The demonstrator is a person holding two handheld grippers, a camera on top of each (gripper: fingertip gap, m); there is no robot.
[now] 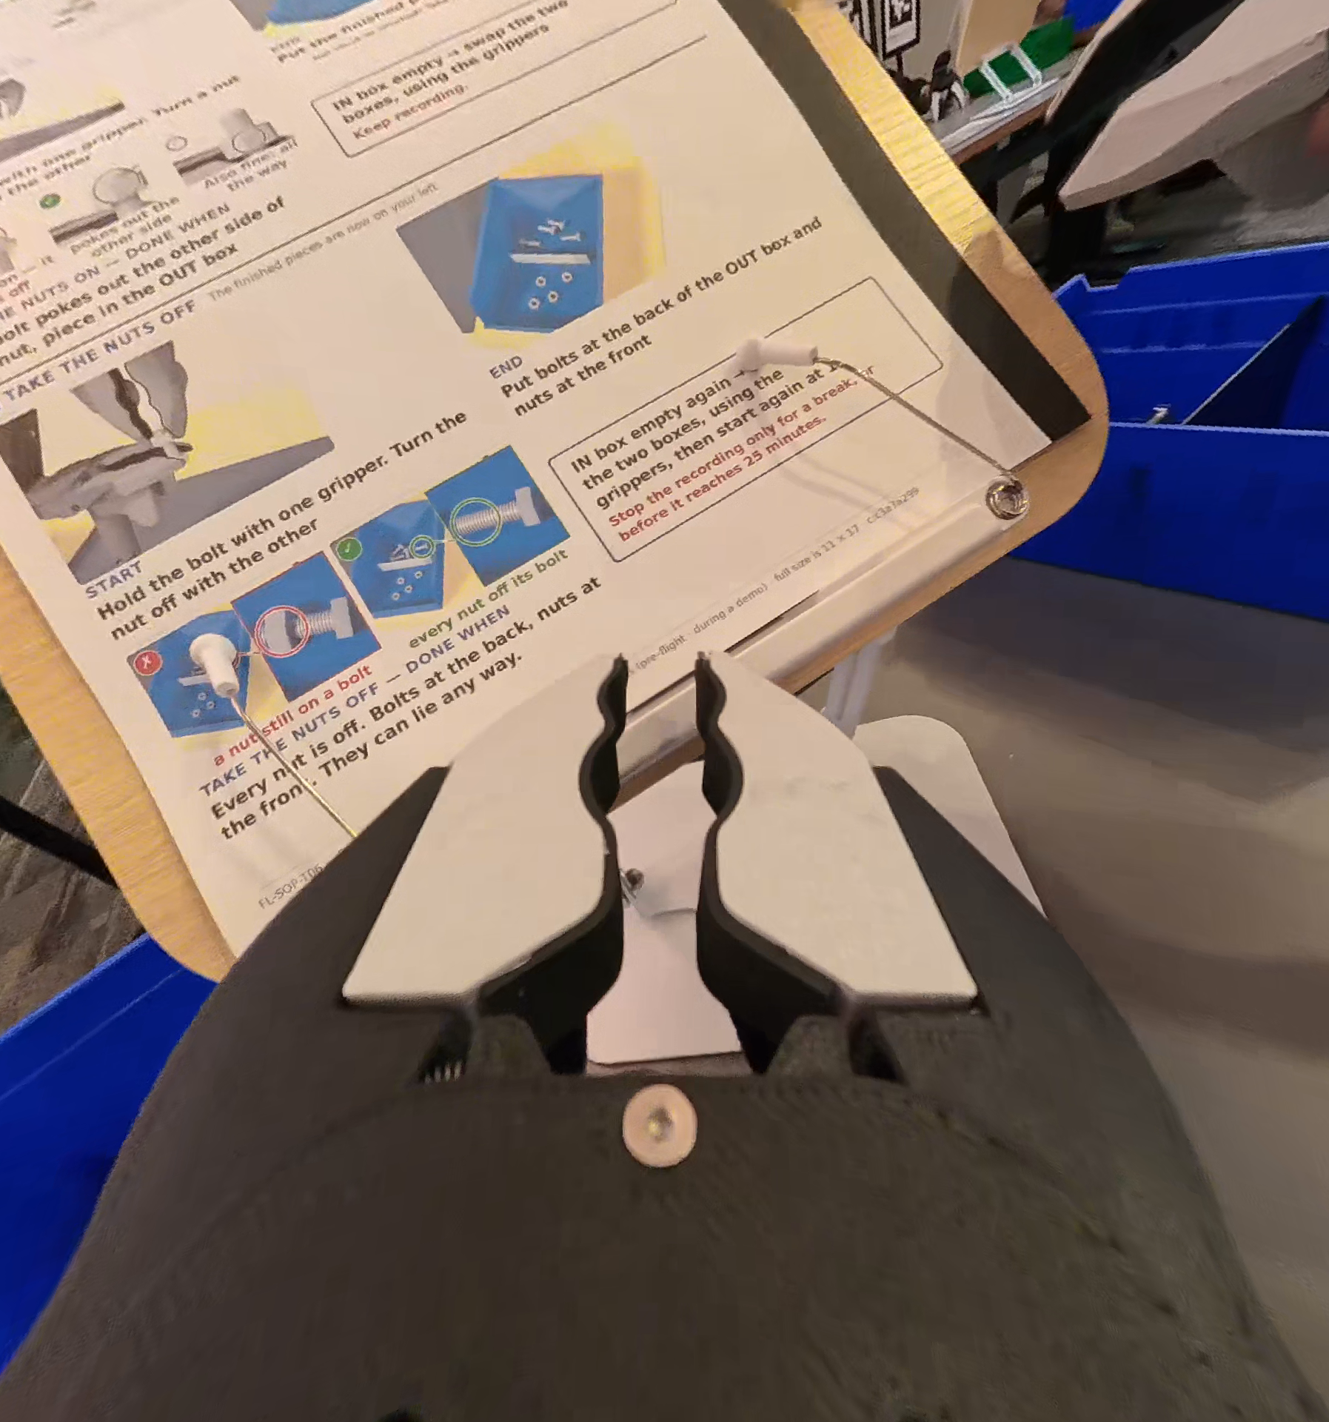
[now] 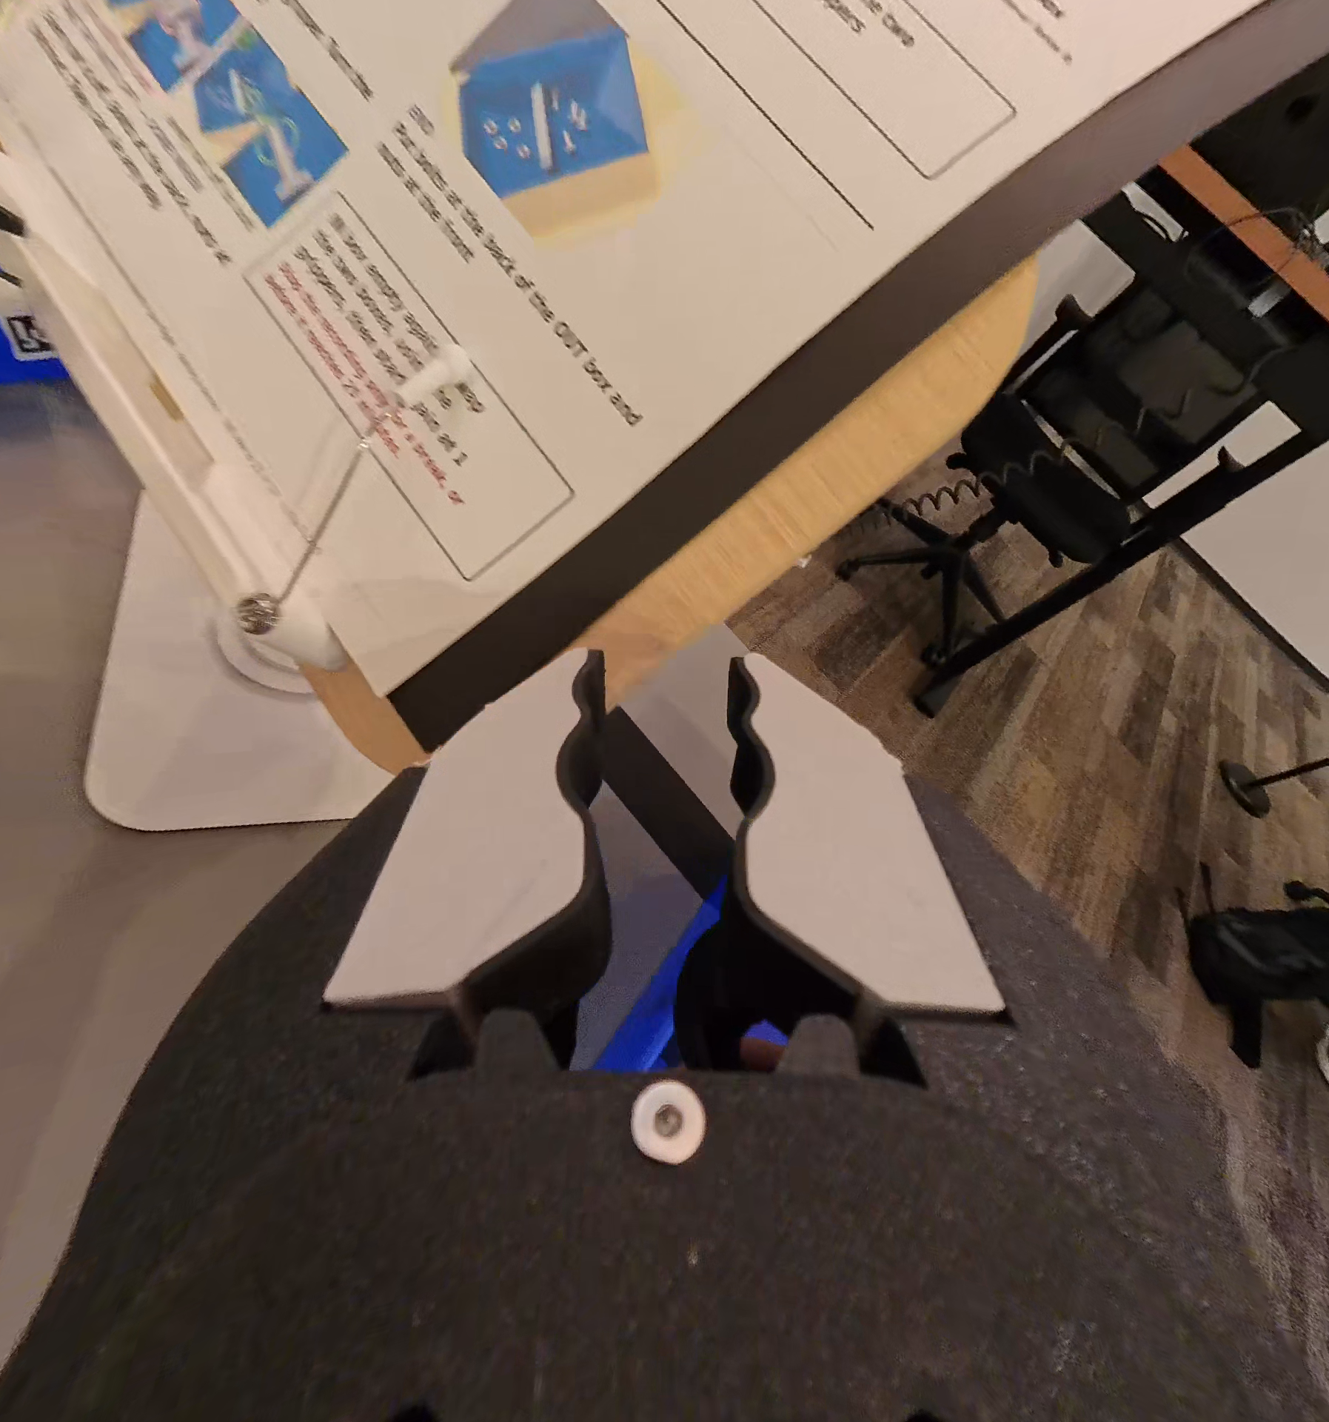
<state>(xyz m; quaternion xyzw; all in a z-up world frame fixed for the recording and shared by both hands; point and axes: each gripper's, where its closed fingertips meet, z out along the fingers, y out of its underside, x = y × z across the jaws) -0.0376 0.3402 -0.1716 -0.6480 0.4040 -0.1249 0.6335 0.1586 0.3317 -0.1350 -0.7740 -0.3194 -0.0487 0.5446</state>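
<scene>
Both grippers hung with nothing in them. Left gripper (image 1: pixel 661 662) had its jaws a little apart, only air between the wavy black pads, pointed at the bottom edge of a printed instruction sheet (image 1: pixel 430 431) propped on a wooden board (image 1: pixel 1061 369) at about twelve o'clock. Two white pegs on thin wires, one at ten o'clock (image 1: pixel 211 665) and one at one o'clock (image 1: pixel 772 355), pinned the sheet down, and the stand's white base (image 1: pixel 946 769) showed just past the right finger. Blue bins sat off at three o'clock (image 1: pixel 1222 492) and at eight o'clock (image 1: pixel 38 1139). Right gripper (image 2: pixel 665 669) stood wider apart, likewise bare, its tips just short of the board's lower corner (image 2: pixel 861 492), with the white base (image 2: pixel 184 731) at nine o'clock and an office chair (image 2: pixel 1046 492) on the patterned carpet (image 2: pixel 1092 739) around two o'clock. From where I stood, neither tool touched the board or any bin.
</scene>
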